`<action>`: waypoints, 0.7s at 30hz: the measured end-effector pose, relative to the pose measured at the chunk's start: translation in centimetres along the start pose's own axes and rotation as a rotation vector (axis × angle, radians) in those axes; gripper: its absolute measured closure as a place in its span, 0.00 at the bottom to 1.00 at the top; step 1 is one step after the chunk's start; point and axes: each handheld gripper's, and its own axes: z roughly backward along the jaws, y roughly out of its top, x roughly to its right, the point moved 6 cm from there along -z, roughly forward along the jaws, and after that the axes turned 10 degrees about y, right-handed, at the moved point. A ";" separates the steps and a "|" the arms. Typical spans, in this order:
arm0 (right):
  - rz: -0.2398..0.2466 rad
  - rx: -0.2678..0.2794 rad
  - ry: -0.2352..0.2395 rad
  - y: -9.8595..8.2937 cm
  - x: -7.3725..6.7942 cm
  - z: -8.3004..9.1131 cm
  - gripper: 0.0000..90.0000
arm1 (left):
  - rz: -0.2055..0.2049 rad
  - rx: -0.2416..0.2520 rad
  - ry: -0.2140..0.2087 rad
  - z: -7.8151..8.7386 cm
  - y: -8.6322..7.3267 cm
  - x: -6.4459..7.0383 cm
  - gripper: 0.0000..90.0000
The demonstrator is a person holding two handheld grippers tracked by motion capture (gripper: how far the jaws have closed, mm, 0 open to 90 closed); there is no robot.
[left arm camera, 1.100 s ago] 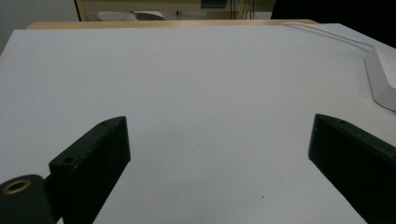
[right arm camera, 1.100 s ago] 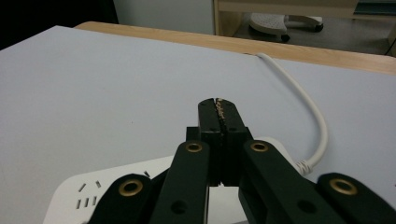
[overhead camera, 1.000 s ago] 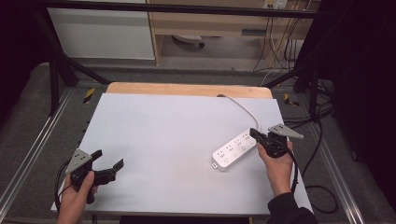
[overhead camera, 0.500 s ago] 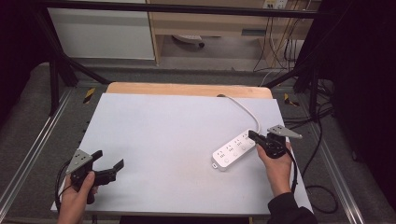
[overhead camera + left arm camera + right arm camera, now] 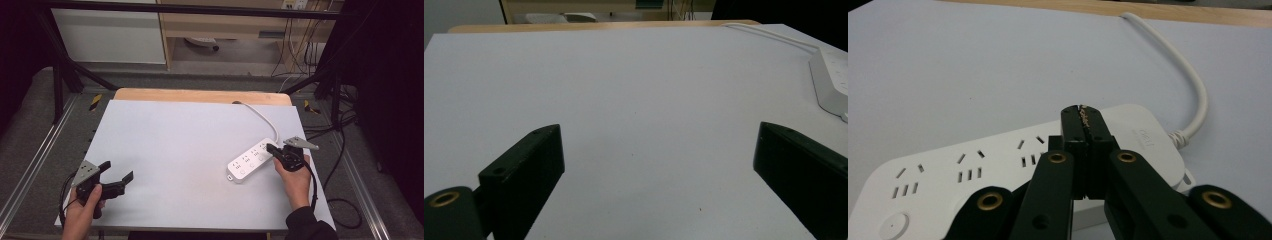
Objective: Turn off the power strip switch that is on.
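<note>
The white power strip (image 5: 252, 160) lies flat on the grey bench (image 5: 190, 150), toward its 4 o'clock area, set on a diagonal with its white cable (image 5: 260, 117) running off toward 12 o'clock. In the right gripper view its sockets (image 5: 968, 167) face up and a round button (image 5: 892, 225) sits at the near-left end. The right gripper (image 5: 273, 149) is held over the cable end of the strip, jaws pressed fully together with nothing between them; whether the tips touch the casing cannot be told. The step is judged to be a nudge or press on the strip. It is best done with the closed tips kept low against the casing's side and pushed slowly, so the strip is slid, not tipped, and the cable is not snagged. The left gripper (image 5: 117, 181) is held at 8 o'clock, well apart, jaws spread wide and empty.
</note>
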 end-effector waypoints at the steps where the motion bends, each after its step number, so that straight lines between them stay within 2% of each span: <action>1: 0.000 0.000 0.000 0.0 0.0 0.0 1.00 | 0.000 0.001 0.000 0.0 0.0 0.0 0.07; 9: 0.005 -0.027 0.012 -0.5 -0.3 -0.3 1.00 | 0.004 0.003 0.004 0.1 0.0 -0.2 0.07; 16: 0.010 -0.056 0.034 -1.0 -1.3 -0.6 1.00 | 0.000 0.007 0.005 0.2 0.1 -0.2 0.07; 21: 0.012 -0.065 0.033 -1.3 -1.6 -0.7 1.00 | -0.002 0.006 0.004 0.2 0.1 -0.2 0.07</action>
